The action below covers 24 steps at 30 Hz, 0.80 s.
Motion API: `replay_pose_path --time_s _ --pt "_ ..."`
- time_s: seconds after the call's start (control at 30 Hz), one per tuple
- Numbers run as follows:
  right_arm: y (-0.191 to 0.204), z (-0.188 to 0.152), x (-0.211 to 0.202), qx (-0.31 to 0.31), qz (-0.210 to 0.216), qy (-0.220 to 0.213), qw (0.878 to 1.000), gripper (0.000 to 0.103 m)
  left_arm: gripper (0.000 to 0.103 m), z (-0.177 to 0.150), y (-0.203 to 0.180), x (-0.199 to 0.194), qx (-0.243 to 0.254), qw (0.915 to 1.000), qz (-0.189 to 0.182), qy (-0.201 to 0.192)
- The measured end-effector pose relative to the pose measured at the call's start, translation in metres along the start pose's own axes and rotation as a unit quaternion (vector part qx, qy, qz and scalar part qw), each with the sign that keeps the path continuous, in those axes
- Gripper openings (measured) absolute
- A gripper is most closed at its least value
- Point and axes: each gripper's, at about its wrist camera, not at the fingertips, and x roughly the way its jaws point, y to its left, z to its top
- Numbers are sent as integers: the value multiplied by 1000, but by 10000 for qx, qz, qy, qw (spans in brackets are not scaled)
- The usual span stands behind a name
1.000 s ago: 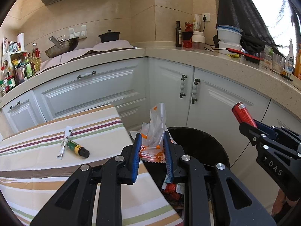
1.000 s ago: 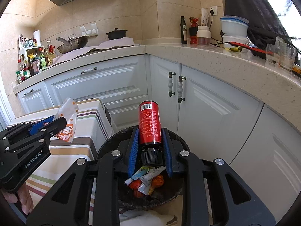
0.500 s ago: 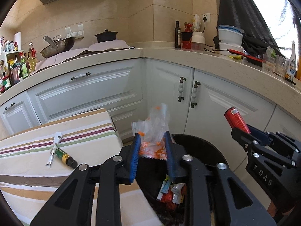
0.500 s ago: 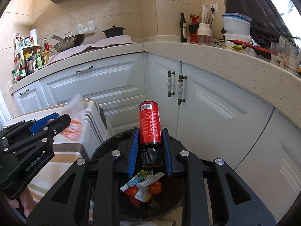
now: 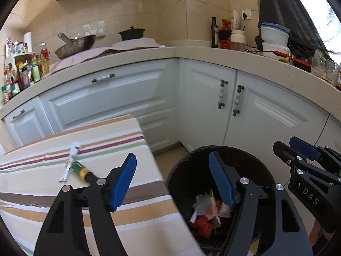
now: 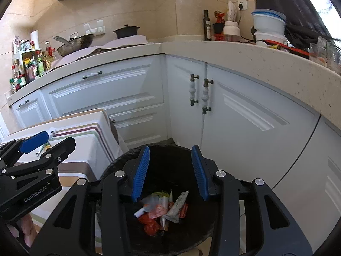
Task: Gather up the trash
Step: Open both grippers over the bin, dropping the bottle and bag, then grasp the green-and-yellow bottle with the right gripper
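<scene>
Left wrist view: our left gripper (image 5: 172, 179) has its jaws opening, wide, nothing between them. It hangs over the near rim of the black bin (image 5: 183, 170). Wrappers (image 5: 204, 211) lie at the bin bottom. Two pieces remain on the striped tablecloth (image 5: 53, 192): a small green bottle (image 5: 82, 170) touching a white tube (image 5: 71, 160). Risk, as we judge it: the bottle is round and may roll off the cloth edge if a jaw nudges it

Right wrist view: our right gripper (image 6: 170, 170) is centred over the bin (image 6: 119, 160), jaws opening, moderately apart, empty. Trash pile (image 6: 164, 211) sits directly below. Risk: the two grippers are near each other, so turning back to the table together could knock them or tip the bin
</scene>
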Motion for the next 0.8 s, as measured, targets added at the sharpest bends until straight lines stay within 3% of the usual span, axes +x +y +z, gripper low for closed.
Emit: replay_pose_path --time_s 0.23,0.67,0.8 --pt "30 6 -6 -146 346 -39 9993 41 70 -1 35 -20 -187 9995 241 -55" --pt "115 14 6 -648 1119 85 9916 42 72 -20 120 -43 -676 9922 1044 58" --pt "142 13 13 -771 1353 170 9877 51 74 -28 153 -45 -945 9870 1292 130"
